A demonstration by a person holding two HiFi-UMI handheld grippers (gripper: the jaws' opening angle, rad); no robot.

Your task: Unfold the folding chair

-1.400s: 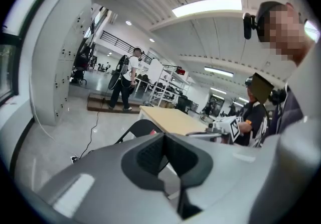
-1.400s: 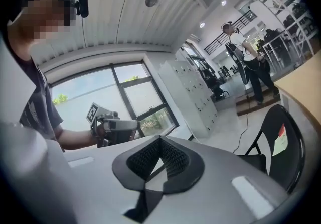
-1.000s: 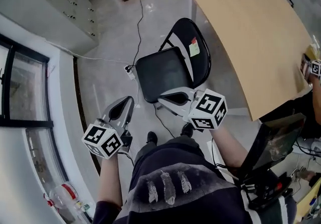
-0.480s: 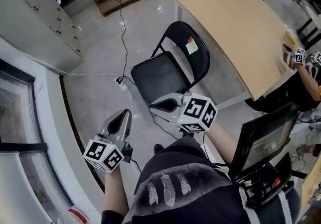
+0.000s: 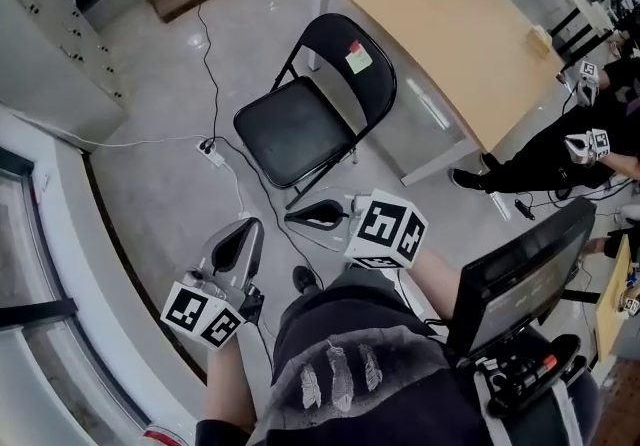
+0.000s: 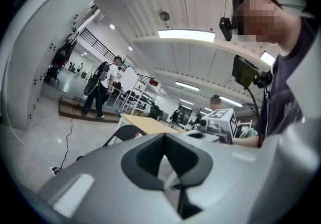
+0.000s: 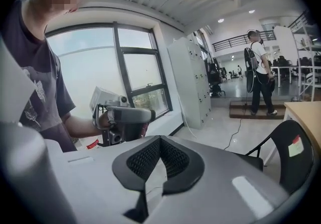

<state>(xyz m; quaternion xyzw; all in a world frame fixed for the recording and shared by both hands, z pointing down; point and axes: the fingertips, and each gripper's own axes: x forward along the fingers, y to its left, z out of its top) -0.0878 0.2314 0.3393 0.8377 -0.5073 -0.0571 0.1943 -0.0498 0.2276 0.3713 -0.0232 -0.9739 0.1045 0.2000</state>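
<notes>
As chair (image 5: 290,129) stands open, right tool (image 5: 294,218) apart

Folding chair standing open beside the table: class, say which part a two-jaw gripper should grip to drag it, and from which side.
Probably the rounded top rim of the backrest: a thin, raised edge that narrow jaws can span, unlike the broad seat. Come from the seat side, reaching over the seat, because the table stands close behind the folding chair.
</notes>
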